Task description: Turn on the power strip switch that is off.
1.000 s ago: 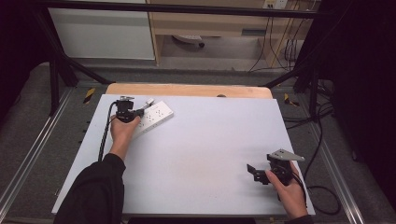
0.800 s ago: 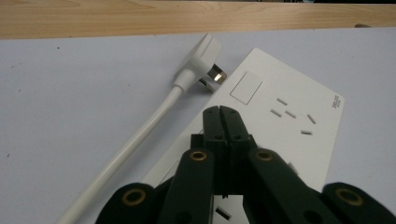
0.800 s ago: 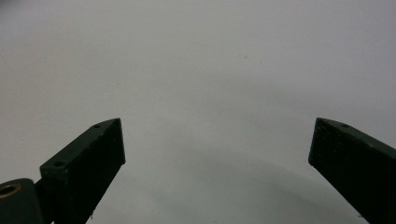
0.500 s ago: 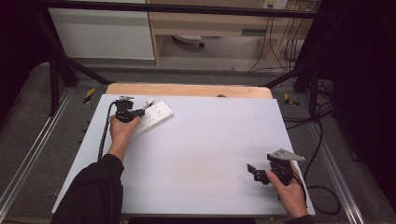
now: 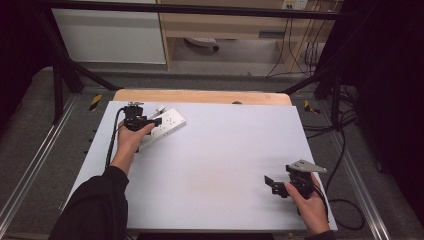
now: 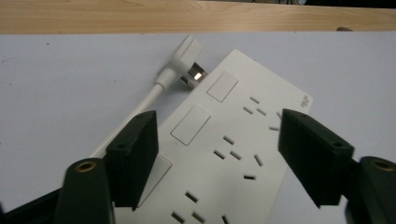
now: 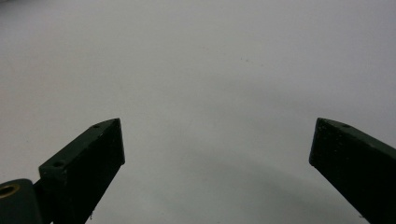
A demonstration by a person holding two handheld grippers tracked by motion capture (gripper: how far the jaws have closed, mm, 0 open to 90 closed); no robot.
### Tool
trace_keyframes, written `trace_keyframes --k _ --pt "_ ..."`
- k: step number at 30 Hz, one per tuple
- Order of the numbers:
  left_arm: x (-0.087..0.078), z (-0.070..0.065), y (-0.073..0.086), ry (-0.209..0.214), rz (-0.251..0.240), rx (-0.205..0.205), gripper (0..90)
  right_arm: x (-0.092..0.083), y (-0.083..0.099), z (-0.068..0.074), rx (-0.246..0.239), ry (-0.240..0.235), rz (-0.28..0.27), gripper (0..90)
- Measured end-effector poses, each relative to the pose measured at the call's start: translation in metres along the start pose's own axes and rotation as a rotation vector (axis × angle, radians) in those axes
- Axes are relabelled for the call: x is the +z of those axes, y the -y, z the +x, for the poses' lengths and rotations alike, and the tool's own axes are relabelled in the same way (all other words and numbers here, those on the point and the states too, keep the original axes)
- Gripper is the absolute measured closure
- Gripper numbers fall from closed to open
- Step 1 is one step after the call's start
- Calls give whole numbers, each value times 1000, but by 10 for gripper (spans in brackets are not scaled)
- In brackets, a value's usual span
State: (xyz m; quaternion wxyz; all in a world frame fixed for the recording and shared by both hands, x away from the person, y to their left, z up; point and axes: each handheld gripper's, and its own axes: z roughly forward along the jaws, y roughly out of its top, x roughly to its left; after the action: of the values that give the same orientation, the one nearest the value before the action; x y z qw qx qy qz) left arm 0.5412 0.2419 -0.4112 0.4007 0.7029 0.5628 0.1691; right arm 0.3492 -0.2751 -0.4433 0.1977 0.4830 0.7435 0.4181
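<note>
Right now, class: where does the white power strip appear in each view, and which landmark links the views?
High view: power strip far left, at the left gripper.
Left gripper view: power strip centre, between open jaws.
Right gripper view: not in it.
Shared landmark: the white table.

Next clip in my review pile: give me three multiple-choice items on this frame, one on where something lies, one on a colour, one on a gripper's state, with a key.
1. Where on the table does the power strip lie?
A. far left area
B. near right corner
C. dead centre

2. What colour is the plug beside the strip?
A. black
B. white
C. red

3. How do the jaws of the left gripper stand?
A. shut on the cable
B. shut on nothing
C. open, one on each side above the strip

Key: 1 A, the high view shows it by the left hand, near the far edge. 2 B, the left gripper view shows a white plug and cable. 3 C, a wide gap shows between them.
</note>
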Motion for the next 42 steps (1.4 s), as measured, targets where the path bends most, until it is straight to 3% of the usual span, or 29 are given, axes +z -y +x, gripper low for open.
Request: trace_keyframes --k 7,16,18,28,42 --pt "-12 -5 -3 19 10 12 105 0 0 -1 3 9 -4 38" --pt "-18 -19 -2 43 23 50 106 0 0 -1 7 10 -4 34" --pt "-20 -22 -1 34 19 74 122 0 0 -2 7 10 -4 34" --pt "-37 -28 6 54 10 69 72 0 1 -2 9 11 -1 34" --pt "-72 -41 18 99 -25 111 73 1 1 -3 8 15 2 32"
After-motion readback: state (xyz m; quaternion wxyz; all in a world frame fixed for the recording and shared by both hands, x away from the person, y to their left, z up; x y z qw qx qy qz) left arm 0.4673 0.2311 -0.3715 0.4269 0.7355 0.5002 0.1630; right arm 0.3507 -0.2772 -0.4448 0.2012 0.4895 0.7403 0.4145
